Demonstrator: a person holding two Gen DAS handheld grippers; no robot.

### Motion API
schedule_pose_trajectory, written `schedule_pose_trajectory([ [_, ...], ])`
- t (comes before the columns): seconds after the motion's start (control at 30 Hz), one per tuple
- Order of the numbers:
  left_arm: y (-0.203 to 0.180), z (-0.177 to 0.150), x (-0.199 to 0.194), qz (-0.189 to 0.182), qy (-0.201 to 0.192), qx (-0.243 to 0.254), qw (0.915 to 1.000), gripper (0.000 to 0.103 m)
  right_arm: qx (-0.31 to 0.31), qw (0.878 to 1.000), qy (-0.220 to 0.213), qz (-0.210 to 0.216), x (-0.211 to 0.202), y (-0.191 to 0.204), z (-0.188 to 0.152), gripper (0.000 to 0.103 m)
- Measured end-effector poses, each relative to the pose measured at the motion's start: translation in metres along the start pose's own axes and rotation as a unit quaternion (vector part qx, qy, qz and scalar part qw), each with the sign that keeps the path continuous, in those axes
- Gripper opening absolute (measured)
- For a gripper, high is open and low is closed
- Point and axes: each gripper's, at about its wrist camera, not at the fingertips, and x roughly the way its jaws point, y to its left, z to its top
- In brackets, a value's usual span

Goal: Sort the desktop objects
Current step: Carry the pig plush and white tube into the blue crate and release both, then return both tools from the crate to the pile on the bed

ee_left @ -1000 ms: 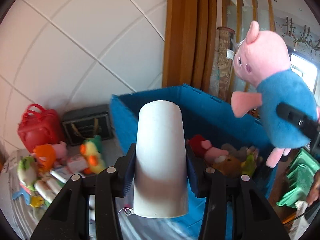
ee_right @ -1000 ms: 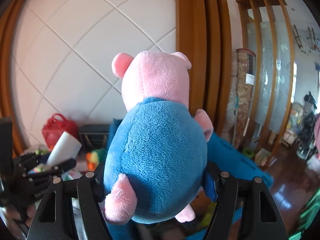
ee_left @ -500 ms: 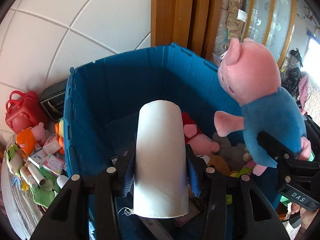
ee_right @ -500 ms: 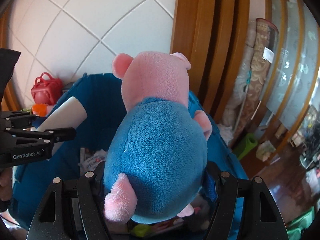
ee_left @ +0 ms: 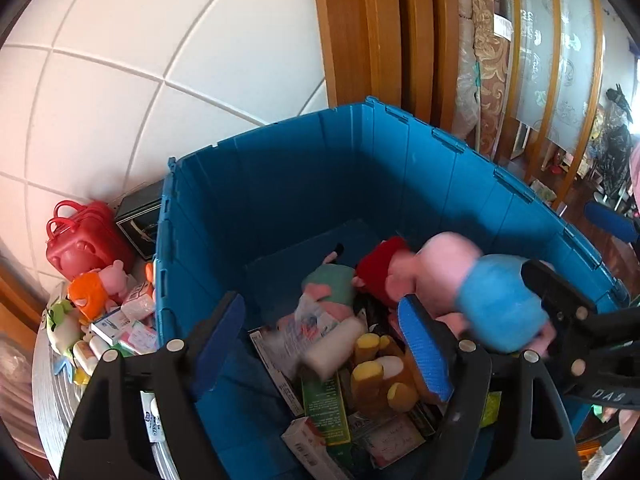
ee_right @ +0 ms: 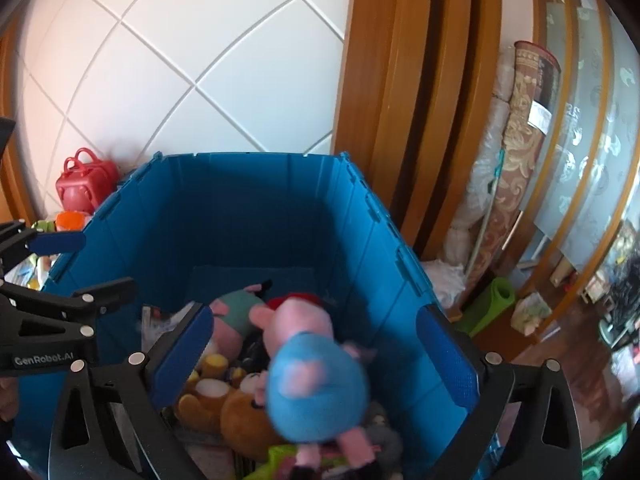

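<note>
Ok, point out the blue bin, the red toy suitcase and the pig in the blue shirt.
blue bin (ee_right: 256,208), right wrist view, back inner wall.
red toy suitcase (ee_left: 86,242), left wrist view, front face.
pig in the blue shirt (ee_right: 316,392), right wrist view, shirt back.

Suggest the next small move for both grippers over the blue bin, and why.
Probably pull both back toward the pile left of the blue bin. The left hand-held gripper and right hand-held gripper have just been opening and grip nothing; the white tube and blue-shirted pig plush show blurred, dropping into the bin.

Both tongs opened; cup (ee_left: 332,350) and pig (ee_right: 316,388) dropped (blurred).
</note>
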Motion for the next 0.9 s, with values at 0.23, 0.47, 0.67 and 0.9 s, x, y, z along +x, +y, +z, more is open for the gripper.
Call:
schedule_pose_trajectory([
  [0.23,0.019,-0.006,-0.032,-0.016,-0.023,-0.016,0.9995,0.08,-0.022,1.0,-0.013,-0.018,-0.025,0.017,-0.001,0.103],
  [0.47,0.05,-0.023,-0.073,-0.028,-0.066,-0.034,0.9969,0.084,-0.025,0.999,-0.033,0.023,-0.057,0.045,-0.001,0.103],
  [0.67,0.101,-0.054,-0.091,-0.034,-0.088,-0.068,0.9932,0.084,-0.018,0.995,-0.047,0.081,-0.081,0.084,-0.002,0.103],
  [0.9,0.191,-0.117,-0.092,0.051,-0.095,-0.101,0.989,0.084,-0.027,0.988,-0.069,0.136,-0.093,0.164,0.0,0.103],
])
